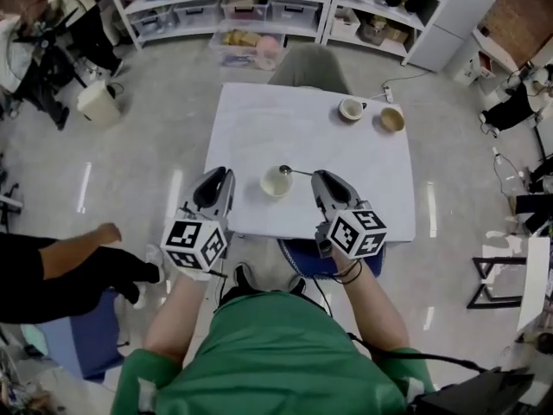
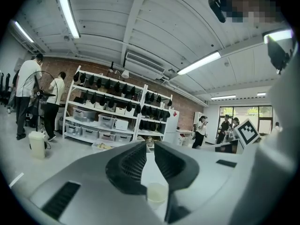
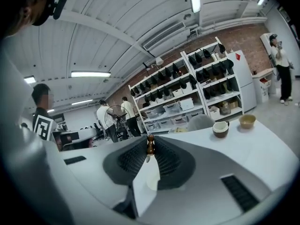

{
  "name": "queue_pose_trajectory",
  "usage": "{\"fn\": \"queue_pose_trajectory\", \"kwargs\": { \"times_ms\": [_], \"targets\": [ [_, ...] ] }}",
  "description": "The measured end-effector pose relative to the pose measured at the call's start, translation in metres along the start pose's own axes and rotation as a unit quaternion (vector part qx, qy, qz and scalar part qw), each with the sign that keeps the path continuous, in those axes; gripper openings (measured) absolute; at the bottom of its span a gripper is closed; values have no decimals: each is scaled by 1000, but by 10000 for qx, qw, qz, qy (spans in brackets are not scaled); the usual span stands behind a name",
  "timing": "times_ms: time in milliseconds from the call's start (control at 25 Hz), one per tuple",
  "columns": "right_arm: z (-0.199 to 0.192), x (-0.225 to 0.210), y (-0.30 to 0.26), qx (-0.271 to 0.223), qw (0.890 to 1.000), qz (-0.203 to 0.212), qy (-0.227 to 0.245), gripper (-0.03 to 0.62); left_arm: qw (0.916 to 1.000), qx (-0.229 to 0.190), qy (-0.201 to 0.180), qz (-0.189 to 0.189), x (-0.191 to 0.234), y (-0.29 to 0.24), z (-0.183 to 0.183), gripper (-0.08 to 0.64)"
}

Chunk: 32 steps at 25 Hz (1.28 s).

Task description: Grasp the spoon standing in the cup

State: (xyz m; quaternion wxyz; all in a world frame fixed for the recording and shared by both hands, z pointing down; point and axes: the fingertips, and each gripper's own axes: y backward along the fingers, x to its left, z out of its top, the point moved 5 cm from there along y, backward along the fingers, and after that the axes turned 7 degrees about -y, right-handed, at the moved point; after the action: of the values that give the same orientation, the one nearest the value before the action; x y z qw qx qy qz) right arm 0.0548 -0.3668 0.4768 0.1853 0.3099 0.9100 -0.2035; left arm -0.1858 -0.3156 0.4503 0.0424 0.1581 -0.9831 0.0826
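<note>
A pale cup [image 1: 276, 182] stands on the white table [image 1: 259, 128] near its front edge. A metal spoon [image 1: 294, 172] lies almost level, its bowl at the cup's far rim and its handle running right into my right gripper [image 1: 317, 178]. In the right gripper view the brown handle end [image 3: 150, 144] is pinched between the tips of that gripper [image 3: 150, 150], with the cup [image 3: 153, 182] below. My left gripper [image 1: 226, 175] hovers left of the cup. Its jaws [image 2: 149, 150] stand slightly apart with nothing between them, and the cup [image 2: 156, 192] shows beneath.
A dark cup with a white rim [image 1: 352, 109] and a tan bowl [image 1: 392, 119] sit at the table's far right. A grey chair [image 1: 309, 63] stands behind the table. A person's arm [image 1: 60, 262] reaches in at the left. Shelves line the back wall.
</note>
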Motion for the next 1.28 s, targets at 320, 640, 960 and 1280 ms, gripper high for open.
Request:
{"fn": "queue_pose_trajectory", "kwargs": {
  "times_ms": [320, 640, 960, 1280],
  "targets": [
    [50, 33, 32, -622, 9945, 30, 841, 64, 9994, -260, -135, -179, -12, -2, 27, 66],
    [91, 50, 68, -1233, 9856, 9, 1159, 64, 9977, -513, -223, -373, -25, -1, 47, 66],
    [96, 57, 90, -1434, 9815, 12, 1271, 66, 9960, -674, -235, -538, -35, 3, 59, 66],
    [95, 67, 99, -1514, 9770, 68, 1501, 66, 9961, -644, -180, -574, -35, 8, 58, 66]
  ]
}}
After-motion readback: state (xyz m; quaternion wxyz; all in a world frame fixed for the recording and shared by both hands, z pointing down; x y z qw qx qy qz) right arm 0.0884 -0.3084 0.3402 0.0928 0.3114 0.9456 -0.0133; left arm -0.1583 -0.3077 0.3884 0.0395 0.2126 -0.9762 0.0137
